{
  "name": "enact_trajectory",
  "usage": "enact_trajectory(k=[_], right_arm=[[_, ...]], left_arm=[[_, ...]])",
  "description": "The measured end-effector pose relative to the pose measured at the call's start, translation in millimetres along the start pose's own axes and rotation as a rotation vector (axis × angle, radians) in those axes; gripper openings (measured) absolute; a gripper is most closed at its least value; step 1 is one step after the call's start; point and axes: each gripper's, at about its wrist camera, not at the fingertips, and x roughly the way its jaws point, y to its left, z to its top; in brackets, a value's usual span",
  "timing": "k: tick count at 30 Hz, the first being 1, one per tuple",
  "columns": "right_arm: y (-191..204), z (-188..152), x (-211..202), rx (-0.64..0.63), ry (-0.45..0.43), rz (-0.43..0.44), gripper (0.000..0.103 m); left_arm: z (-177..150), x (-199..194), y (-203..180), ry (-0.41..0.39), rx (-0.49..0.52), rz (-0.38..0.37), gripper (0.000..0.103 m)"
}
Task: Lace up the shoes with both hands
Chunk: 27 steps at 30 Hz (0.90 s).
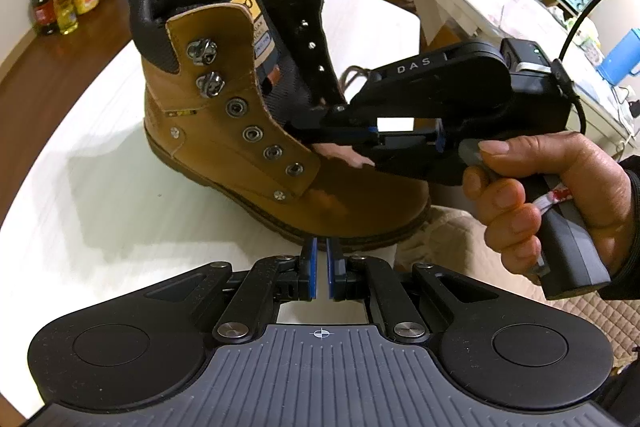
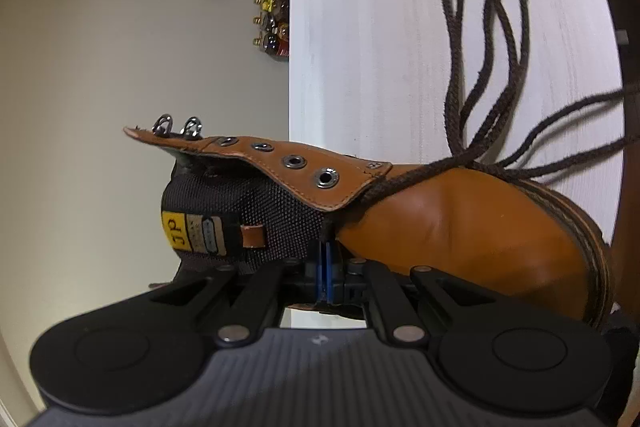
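Left wrist view: the tan work boot stands upright on a white table, toe toward the near right. Nubby leather, a padded black collar, four round metal eyelets running up the flap with two hooks above them, and every one I can see has no lace through it. The left gripper hangs just short of the toe, blue pads nearly together with a thin gap and nothing between them. The right gripper comes in from the right, held by a hand wrapped around its grip, and its tips poke into the throat of the boot down by the lowest eyelets. My guess is it's steadying the boot or working at the tongue there, while the left one waits its turn.

Right wrist view: this one's rolled sideways, so the boot lies across the picture. The right gripper's blue pads are pressed flat together right at the base of the woven black tongue. Whether they're pinching tongue fabric or a bit of lace, I honestly can't tell. The dark brown lace, fuzzy braided cord, runs out from under the low end of the eyelet flap across the smooth toe and loops loose over the table, one plastic-tipped end lying at the far right. So it seems anchored only down low, the rest slack.
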Motion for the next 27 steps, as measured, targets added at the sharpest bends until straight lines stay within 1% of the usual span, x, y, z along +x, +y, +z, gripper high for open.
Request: enact_trajectory(k=[4,7,9,11,13,19,24,27], right_arm=[[-4,1,-1,0.041,0.032,0.003,0.003],[2,-5,8,0.033,0.09,-0.036,0.003],[2,-9,13,0.033,0.109,-0.051,0.003],[-1,-6,5,0.038,0.111,-0.051,0.003],[-1,-6,5,0.038,0.113,-0.053,0.003],[1,-4,6,0.024,0.121,-0.06,0.003],[-1,-3,6,0.031,0.124,-0.06,0.003],[-1,-2,7,0.032,0.127,-0.06,0.003]], left_arm=[[-3,0,-1,0.001,0.005,0.005,0.004],[-2,0,-1,-0.007,0.013,0.022,0.004],[0,2,-1,-0.017,0.032,0.056,0.004],[3,5,-1,-0.031,0.059,0.084,0.005],[7,7,-2,-0.042,0.089,0.1,0.006],[19,16,0,-0.068,0.133,0.11,0.008],[24,28,2,-0.052,0.164,0.106,0.008],[25,36,2,-0.02,0.178,0.108,0.007]])
